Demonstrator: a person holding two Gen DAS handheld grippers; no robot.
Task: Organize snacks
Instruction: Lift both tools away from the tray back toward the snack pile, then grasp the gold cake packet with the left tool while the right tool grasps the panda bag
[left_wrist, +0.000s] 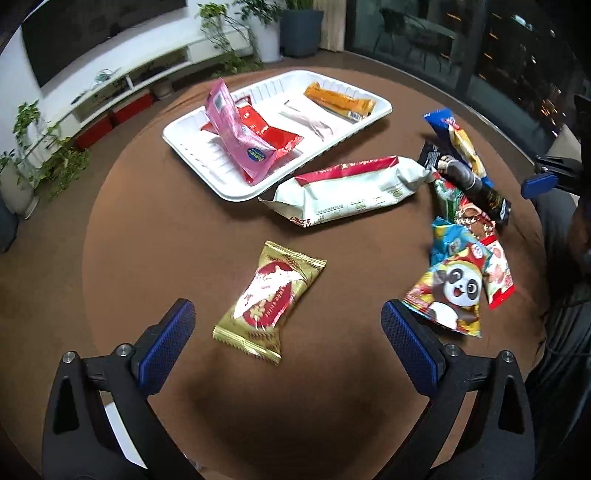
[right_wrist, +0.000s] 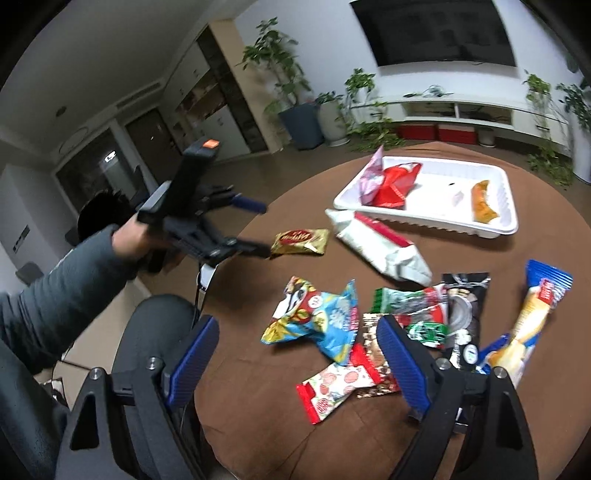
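My left gripper (left_wrist: 288, 309) is open and points down at a gold snack packet (left_wrist: 269, 299) that lies flat on the brown round table (left_wrist: 166, 240), between the fingers but untouched. The right wrist view shows that gripper (right_wrist: 258, 229) beside the same gold packet (right_wrist: 300, 242). My right gripper (right_wrist: 297, 325) is open over a pile of loose packets, nearest a blue panda packet (right_wrist: 317, 317). A white tray (left_wrist: 236, 192) at the far side holds a pink packet (left_wrist: 236, 133), a red one (left_wrist: 275, 137) and an orange one (left_wrist: 340, 99).
A large white bag (left_wrist: 351, 188) lies against the tray's near rim. On the right lie a black packet (left_wrist: 469, 181), a blue-and-yellow packet (left_wrist: 458, 140) and a red-and-white one (right_wrist: 340, 384). The person's sleeve (right_wrist: 66, 288) and knee are at the table's left edge.
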